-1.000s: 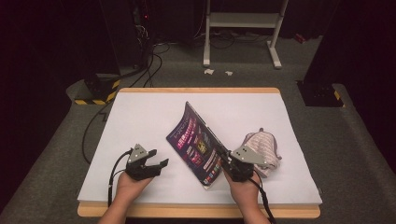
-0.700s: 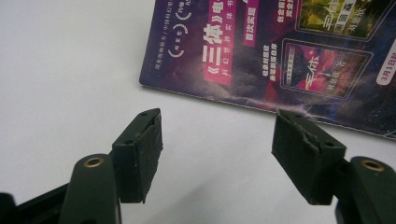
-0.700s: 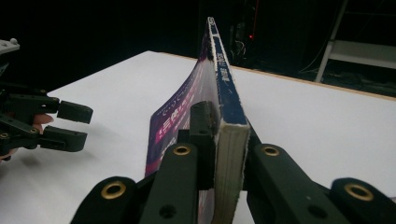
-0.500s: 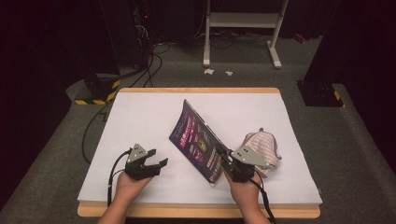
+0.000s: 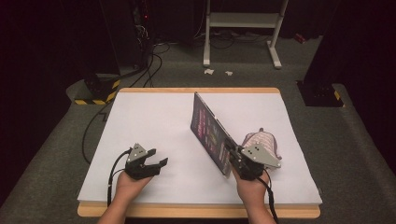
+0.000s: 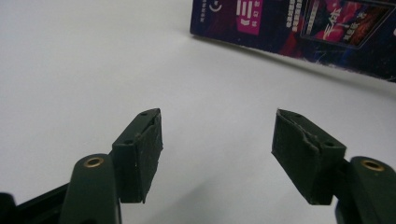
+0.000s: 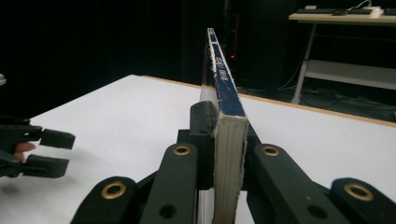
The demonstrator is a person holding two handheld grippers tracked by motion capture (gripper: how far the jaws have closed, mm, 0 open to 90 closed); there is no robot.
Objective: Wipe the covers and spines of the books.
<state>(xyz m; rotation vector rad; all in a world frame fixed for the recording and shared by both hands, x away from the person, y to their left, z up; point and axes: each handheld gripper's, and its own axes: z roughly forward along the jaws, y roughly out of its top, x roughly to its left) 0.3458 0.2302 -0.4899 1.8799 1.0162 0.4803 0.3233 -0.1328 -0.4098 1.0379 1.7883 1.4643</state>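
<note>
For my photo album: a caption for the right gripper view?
Right gripper clamps a book upright on edge.

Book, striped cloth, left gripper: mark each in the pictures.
Book [image 5: 210, 131]: high view, on its dark printed cover.
Striped cloth [image 5: 261, 140]: high view, on its bunched top.
Left gripper [image 6: 217, 156]: left gripper view, midway between its open fingertips.

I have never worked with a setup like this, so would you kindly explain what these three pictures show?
A person sits at a white table with a hand-held two-jaw gripper in each hand. One picture looks down from above; the other two come from cameras riding on the grippers, looking along their black jaws. The right gripper is clamped on the edge of a thin dark book, holding it tilted up on edge. The left gripper is open and empty, low over the table. A striped cloth item lies behind the right hand.
</note>
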